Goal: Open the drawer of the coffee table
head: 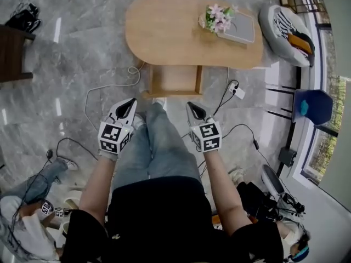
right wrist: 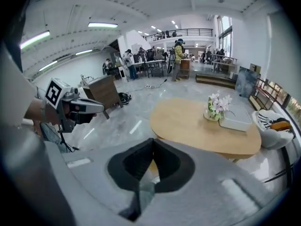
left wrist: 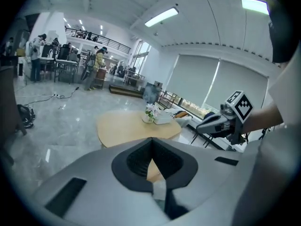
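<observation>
The left tongs and the right tongs are held side by side and apart, both angled forward and down. Each pair of jaws is pressed together with nothing between. Behind the tongs, the bare left forearm and right forearm are extended.

Bright ceiling strip lights, floor glare, fisheye-warped edges
</observation>
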`<act>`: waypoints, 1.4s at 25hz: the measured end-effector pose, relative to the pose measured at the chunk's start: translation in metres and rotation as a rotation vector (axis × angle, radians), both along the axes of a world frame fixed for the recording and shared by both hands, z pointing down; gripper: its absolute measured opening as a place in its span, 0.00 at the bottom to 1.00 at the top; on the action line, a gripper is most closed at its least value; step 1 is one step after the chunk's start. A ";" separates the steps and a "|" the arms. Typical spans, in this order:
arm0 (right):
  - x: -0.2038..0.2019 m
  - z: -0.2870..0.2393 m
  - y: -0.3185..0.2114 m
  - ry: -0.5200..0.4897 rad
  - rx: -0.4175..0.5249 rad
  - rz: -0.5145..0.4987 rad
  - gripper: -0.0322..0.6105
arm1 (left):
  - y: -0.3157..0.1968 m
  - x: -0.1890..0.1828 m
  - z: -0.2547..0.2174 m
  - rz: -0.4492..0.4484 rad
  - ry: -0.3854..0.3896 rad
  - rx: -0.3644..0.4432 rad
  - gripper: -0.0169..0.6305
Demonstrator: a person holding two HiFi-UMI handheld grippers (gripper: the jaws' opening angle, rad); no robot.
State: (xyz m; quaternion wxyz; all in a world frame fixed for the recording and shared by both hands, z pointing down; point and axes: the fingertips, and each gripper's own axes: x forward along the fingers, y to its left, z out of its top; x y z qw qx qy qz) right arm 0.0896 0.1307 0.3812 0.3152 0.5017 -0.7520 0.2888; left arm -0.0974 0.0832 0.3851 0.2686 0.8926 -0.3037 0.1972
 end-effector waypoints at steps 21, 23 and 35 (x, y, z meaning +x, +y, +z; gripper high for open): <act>-0.079 -0.310 0.010 -0.129 0.413 -0.074 0.05 | 0.045 -0.029 -0.321 0.056 0.026 0.400 0.05; -0.081 -0.319 0.014 -0.129 0.433 -0.083 0.05 | 0.049 -0.027 -0.334 0.050 0.035 0.418 0.05; -0.096 -0.365 0.025 -0.146 0.544 -0.101 0.05 | 0.057 -0.046 -0.365 -0.021 0.022 0.459 0.05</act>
